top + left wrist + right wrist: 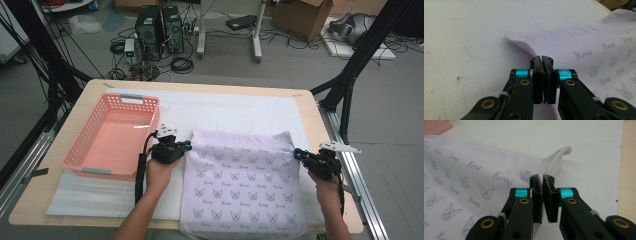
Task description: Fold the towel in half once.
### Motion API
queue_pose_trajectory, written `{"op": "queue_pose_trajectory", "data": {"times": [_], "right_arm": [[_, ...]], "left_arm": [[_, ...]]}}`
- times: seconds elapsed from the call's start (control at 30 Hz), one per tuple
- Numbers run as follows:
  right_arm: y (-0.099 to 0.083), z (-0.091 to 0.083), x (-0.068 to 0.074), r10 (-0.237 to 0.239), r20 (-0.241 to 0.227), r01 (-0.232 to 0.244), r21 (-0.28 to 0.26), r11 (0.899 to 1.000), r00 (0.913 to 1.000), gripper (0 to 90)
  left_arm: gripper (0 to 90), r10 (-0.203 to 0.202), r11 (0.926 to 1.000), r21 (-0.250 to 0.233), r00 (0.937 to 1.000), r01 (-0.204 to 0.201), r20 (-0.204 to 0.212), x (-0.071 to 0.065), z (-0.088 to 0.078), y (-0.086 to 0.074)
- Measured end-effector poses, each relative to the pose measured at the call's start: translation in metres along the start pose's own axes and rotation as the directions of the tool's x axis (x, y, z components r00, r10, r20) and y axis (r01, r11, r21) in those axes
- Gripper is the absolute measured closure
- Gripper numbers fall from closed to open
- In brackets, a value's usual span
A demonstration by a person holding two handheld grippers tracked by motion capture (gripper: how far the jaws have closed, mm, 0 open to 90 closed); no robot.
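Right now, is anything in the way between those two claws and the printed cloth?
No. The left gripper is shut on the cloth's left edge and the right gripper on its right edge. Between the cloth and the pink basket beside it lies just bare white mat.

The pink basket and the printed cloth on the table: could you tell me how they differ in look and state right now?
The pink basket is a rigid, perforated container standing free at the table's left; the printed cloth is soft, pale lilac with small cat-face motifs, lying flat and overhanging the near edge. The basket is untouched, while the cloth is pinched at its far corners by the left gripper and right gripper. Both rest on the white mat.
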State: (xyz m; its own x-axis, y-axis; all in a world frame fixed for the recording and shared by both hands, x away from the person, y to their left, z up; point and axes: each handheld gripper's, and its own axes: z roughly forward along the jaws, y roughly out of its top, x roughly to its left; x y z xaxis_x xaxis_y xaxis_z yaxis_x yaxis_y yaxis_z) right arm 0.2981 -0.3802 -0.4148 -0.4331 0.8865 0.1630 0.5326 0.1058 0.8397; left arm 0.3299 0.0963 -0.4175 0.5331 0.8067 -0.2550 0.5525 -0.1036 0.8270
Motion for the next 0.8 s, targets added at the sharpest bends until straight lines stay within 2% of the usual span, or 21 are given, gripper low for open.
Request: {"op": "queue_pose_trajectory", "data": {"times": [0.17, 0.27, 0.43, 0.7, 0.73, 0.77, 0.8], "right_arm": [[-0.011, -0.017, 0.006, -0.010, -0.045, 0.010, -0.006, 1.000, 0.9989, 86.1], [-0.018, -0.026, 0.010, -0.019, -0.052, 0.019, 0.002, 1.000, 0.9985, 86.1], [-0.028, -0.036, 0.016, -0.031, -0.063, 0.032, 0.011, 0.999, 0.9975, 86.1], [-0.046, -0.042, 0.018, -0.036, -0.062, 0.042, 0.106, 0.993, 0.9974, 85.9], [-0.047, -0.042, 0.019, -0.036, -0.060, 0.043, 0.119, 0.992, 0.9975, 84.8], [-0.047, -0.043, 0.020, -0.041, -0.058, 0.048, 0.128, 0.991, 0.9975, 80.8], [-0.045, -0.042, 0.021, -0.037, -0.049, 0.043, 0.129, 0.991, 0.9981, 69.0]], "left_arm": [[87.2, -0.012, 0.9998, -0.014, 0.9986, 0.013, 0.052, -0.005, -0.019, -0.011], [87.1, -0.020, 0.9997, -0.013, 0.9966, 0.021, 0.079, -0.008, -0.028, -0.020], [87.0, 0.013, 0.9999, 0.005, 0.9955, -0.013, 0.094, -0.016, -0.039, -0.033], [86.1, 0.029, 0.9966, 0.074, 0.9926, -0.038, 0.118, -0.025, -0.039, -0.062], [84.2, 0.026, 0.9972, 0.067, 0.9935, -0.034, 0.110, -0.024, -0.039, -0.061], [76.0, 0.019, 0.9982, 0.055, 0.9946, -0.025, 0.102, -0.022, -0.039, -0.059], [63.1, 0.000, 0.9988, 0.049, 0.9939, -0.005, 0.110, -0.019, -0.038, -0.056]]}}
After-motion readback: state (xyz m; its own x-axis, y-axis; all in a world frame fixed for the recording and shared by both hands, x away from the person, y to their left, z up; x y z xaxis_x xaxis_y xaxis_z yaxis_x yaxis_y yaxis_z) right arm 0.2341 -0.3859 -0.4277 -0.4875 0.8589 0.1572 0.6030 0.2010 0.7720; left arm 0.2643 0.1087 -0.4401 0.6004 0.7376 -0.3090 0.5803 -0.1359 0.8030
